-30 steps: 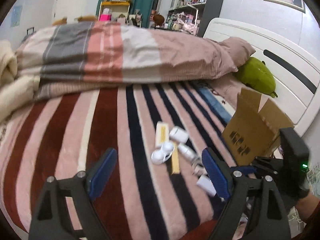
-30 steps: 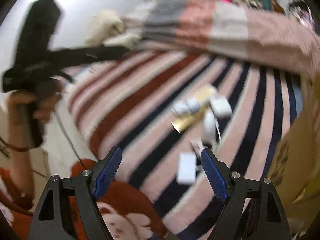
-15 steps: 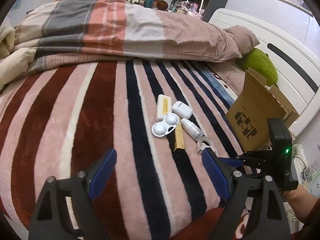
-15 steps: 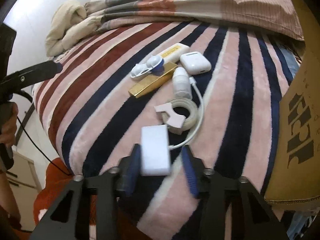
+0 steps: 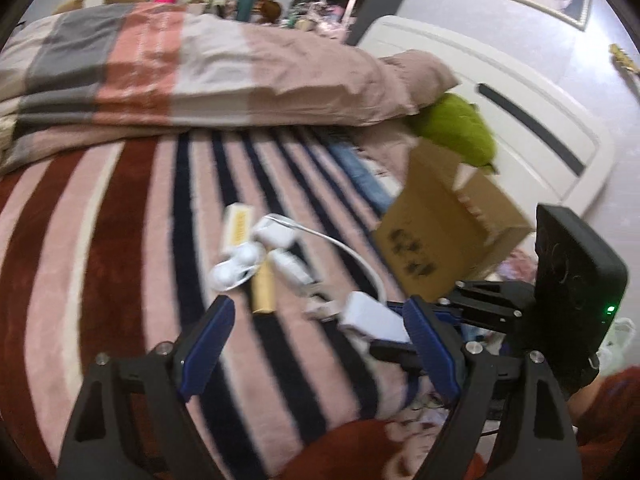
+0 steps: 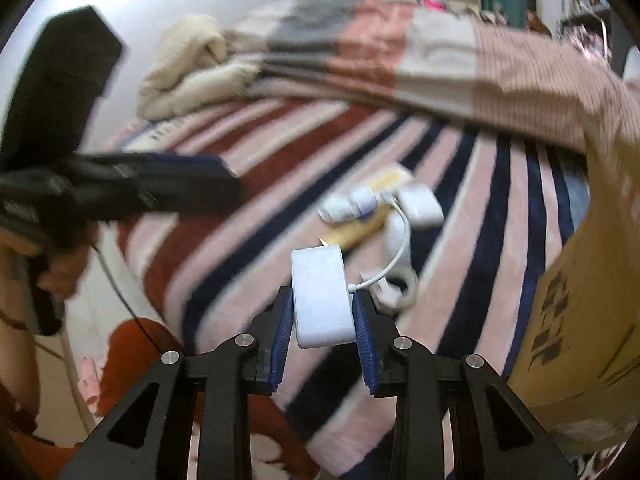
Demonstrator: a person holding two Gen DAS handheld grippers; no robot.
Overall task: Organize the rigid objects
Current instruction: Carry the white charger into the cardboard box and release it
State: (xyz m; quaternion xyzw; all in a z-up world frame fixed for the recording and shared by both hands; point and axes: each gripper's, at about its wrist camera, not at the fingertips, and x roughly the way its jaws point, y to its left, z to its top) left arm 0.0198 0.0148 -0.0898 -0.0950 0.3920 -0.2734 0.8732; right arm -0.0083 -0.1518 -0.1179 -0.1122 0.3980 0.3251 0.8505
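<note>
The white charger block (image 6: 322,294) sits clamped between the blue pads (image 6: 281,334) of the right gripper (image 6: 322,336), lifted clear of the striped blanket (image 6: 224,236) on the bed. A thin white cable (image 6: 402,248) runs from the block's far right corner, out ahead of the gripper, to a loose coil (image 6: 394,286) lying on the blanket just beyond the right pad.

Farther ahead of the right gripper lies the cluster of small things: a gold bar-shaped box (image 6: 356,232) nearest, then a white bottle (image 6: 396,236) to its right, a white earbud case (image 6: 420,204) beyond that, a pair of round white cups (image 6: 346,204), and a cream tube (image 6: 388,178) farthest off. The edges of these are blurred. To the right of the gripper stands the cardboard box (image 6: 580,300), its printed side facing in.

From the left wrist view, the left gripper (image 5: 316,348) is spread wide with nothing between its pads, hovering above the blanket near the bed's edge. The charger block (image 5: 372,318) shows just inside its right pad, held by the right gripper (image 5: 400,332), which comes in from the right. The cardboard box (image 5: 448,236) stands ahead and to the right, a green plush toy (image 5: 456,128) behind it against the white headboard (image 5: 520,92).
</note>
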